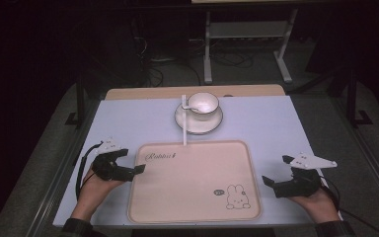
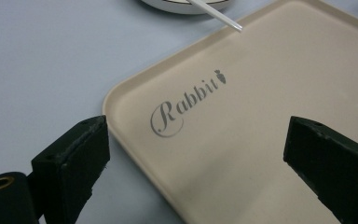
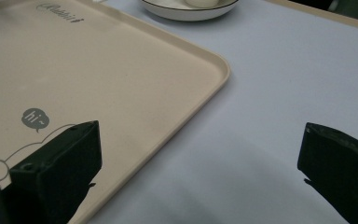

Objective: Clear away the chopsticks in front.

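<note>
Beige tray: rectangular, rounded corners, low raised rim, smooth matte surface. Centred at the near edge of the pale blue-grey table cover. Printed in grey: script word "Rabbit" with a small carrot at the far left corner, rabbit outline with a "hi~" speech bubble at the near right corner.

White saucer: round, glossy, dark line at the rim. Just beyond the far edge of the tray. White cup upright on the saucer, glossy, rounded bowl shape.

White straw: thin, straight, one end at the cup, other end reaching over the far rim of the tray.

Left gripper: black, blocky jaws held wide apart, nothing between them, straddling the left rim of the tray.

Right gripper: black jaws likewise spread wide and empty, straddling the tray's right rim.
</note>
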Tool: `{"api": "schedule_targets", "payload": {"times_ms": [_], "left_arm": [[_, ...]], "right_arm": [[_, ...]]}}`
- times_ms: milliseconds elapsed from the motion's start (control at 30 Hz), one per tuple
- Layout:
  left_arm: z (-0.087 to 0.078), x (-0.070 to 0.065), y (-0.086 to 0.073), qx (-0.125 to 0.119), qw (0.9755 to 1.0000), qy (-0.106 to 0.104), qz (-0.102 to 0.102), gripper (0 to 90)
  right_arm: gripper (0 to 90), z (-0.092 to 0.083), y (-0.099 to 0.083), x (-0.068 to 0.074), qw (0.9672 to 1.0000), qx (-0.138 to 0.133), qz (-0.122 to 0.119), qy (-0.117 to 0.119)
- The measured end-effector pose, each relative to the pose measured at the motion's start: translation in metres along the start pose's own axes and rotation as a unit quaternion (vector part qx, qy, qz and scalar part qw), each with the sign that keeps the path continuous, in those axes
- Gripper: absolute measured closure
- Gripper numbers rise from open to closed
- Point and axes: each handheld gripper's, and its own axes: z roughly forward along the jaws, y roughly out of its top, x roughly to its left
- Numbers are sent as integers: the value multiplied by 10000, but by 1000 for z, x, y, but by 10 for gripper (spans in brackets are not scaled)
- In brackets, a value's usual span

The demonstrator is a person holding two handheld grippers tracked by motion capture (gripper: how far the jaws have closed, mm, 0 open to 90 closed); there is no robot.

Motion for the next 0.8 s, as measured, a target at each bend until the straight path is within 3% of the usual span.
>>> {"api": "schedule_targets", "payload": {"times_ms": [200,567,800], "left_arm": [[14,2,15,-2,10000,-56,-57,63],[40,-5,46,105,9998,-110,144,63],[61,-2,71,206,9997,-115,8,63]], "right_arm": [[0,0,0,-1,10000,-4,3,8],[0,-1,0,-1,10000,-13,9,0],[0,-2,0,-1,10000,-41,31,7]]}}
